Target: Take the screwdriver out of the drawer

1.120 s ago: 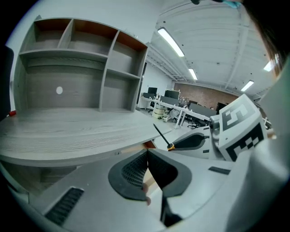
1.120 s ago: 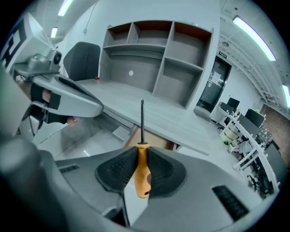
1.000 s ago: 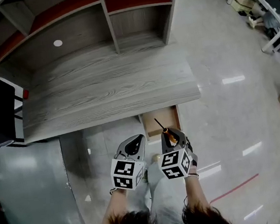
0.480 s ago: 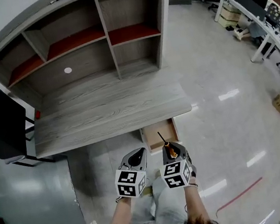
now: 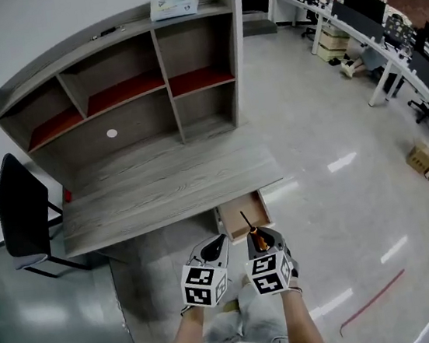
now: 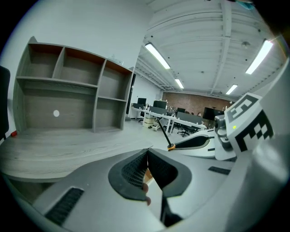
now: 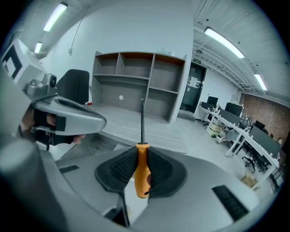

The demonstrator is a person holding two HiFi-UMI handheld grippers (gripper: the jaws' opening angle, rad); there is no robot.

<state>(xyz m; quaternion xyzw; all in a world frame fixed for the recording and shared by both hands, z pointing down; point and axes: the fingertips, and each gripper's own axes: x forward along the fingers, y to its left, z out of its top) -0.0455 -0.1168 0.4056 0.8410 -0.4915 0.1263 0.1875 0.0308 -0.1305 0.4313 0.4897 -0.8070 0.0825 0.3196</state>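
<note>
The screwdriver (image 7: 142, 156) has an orange handle and a thin black shaft that points up and forward. My right gripper (image 7: 141, 163) is shut on its handle. In the head view the screwdriver (image 5: 252, 231) sticks out of the right gripper (image 5: 264, 246), in front of the open wooden drawer (image 5: 243, 213) under the desk's right end. My left gripper (image 5: 212, 252) is beside it on the left, shut with nothing between its jaws; in the left gripper view its pads (image 6: 136, 171) meet, and the screwdriver (image 6: 164, 135) shows to the right.
A grey wooden desk (image 5: 162, 189) with a shelf hutch (image 5: 123, 69) stands ahead, a box (image 5: 174, 3) on top. A black chair (image 5: 23, 215) is at its left. Office desks and chairs (image 5: 387, 50) line the far right. Glossy floor (image 5: 341, 181) lies to the right.
The head view has pulled back and up, so the desk and hutch look smaller and farther. Both grippers hold their poses, the screwdriver still in the right one.
</note>
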